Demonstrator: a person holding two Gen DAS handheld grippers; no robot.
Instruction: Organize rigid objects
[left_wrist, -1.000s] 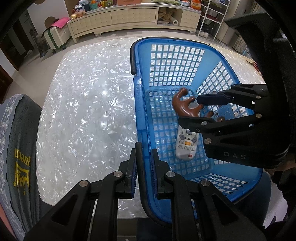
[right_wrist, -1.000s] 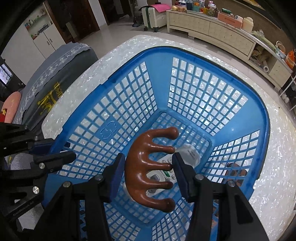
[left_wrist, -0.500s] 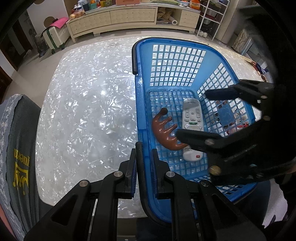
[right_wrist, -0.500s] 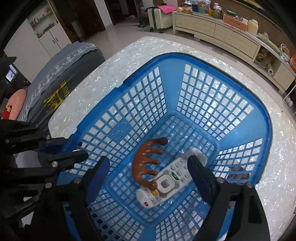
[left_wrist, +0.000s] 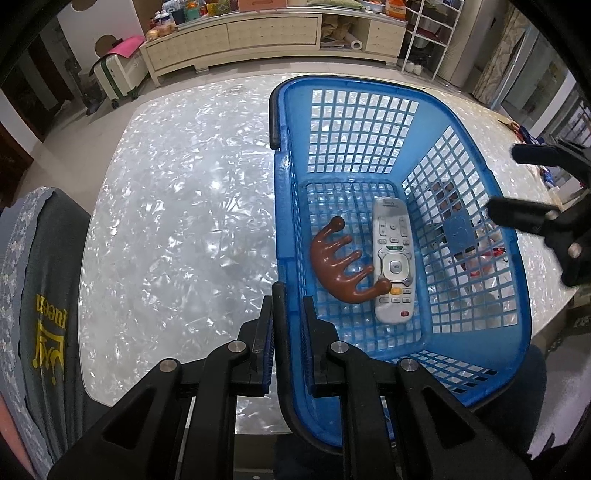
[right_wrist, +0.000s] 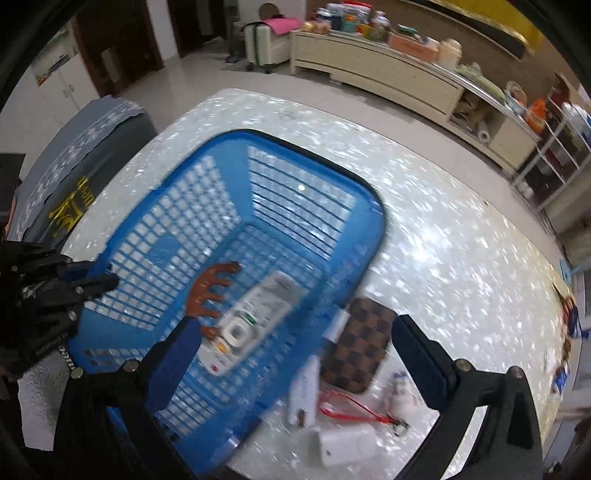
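Observation:
A blue plastic basket (left_wrist: 351, 122) stands on the pearly white table. Inside lie a brown claw-shaped massager (left_wrist: 338, 267) and a white remote control (left_wrist: 393, 258), touching each other; both also show in the right wrist view, the massager (right_wrist: 207, 295) and the remote (right_wrist: 255, 317). My left gripper (left_wrist: 287, 314) is shut on the basket's near rim. My right gripper (right_wrist: 295, 354) is open and empty, above the basket's right side; it shows in the left wrist view (left_wrist: 517, 184).
Right of the basket on the table lie a brown checkered wallet (right_wrist: 360, 345), a white device with a red lanyard (right_wrist: 306, 391), a small white figure (right_wrist: 400, 393) and a white box (right_wrist: 347, 445). A grey chair back (left_wrist: 40, 295) stands at the table's left edge.
My right gripper opened and let the brown massager drop into the basket beside the remote, then lifted and moved right, out of the basket. The left gripper kept its hold on the rim.

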